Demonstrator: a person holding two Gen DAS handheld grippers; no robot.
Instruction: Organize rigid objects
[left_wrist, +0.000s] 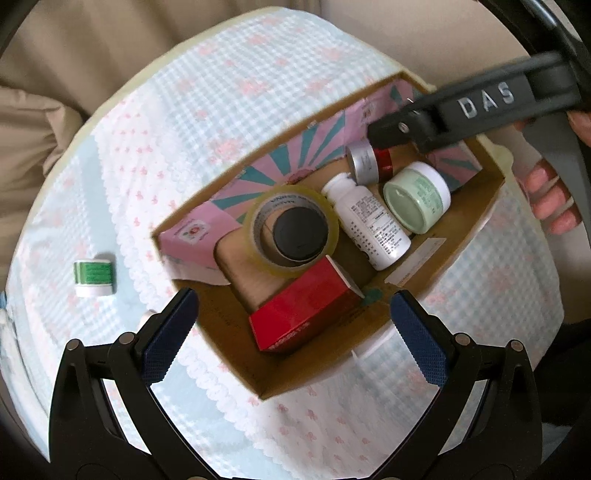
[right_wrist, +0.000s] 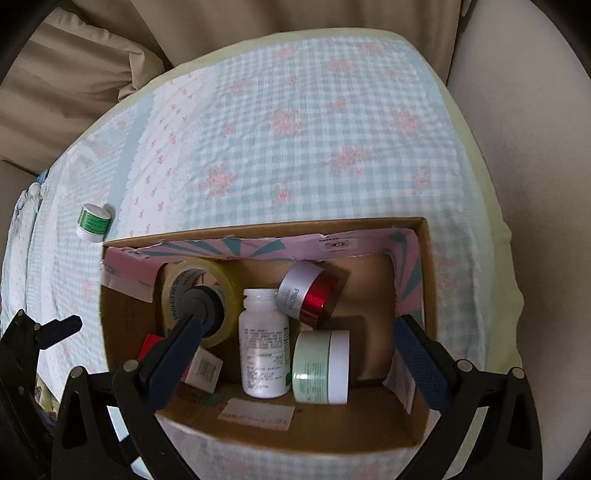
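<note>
Open box of small goods sits on a checked cloth, both grippers poised above it.

From left: a green-labelled jar (left_wrist: 93, 278) lies alone on the cloth (left_wrist: 236, 110), well apart from the cardboard box (left_wrist: 476, 206); inside are a red carton (left_wrist: 303, 306), tape roll (left_wrist: 293, 230), white bottle (left_wrist: 369, 221), silver-and-red jar (left_wrist: 369, 164) and pale green jar (left_wrist: 417, 197). The left gripper (left_wrist: 293, 325) and right gripper (right_wrist: 295, 350) both have their jaws wide open, holding nothing.
</note>
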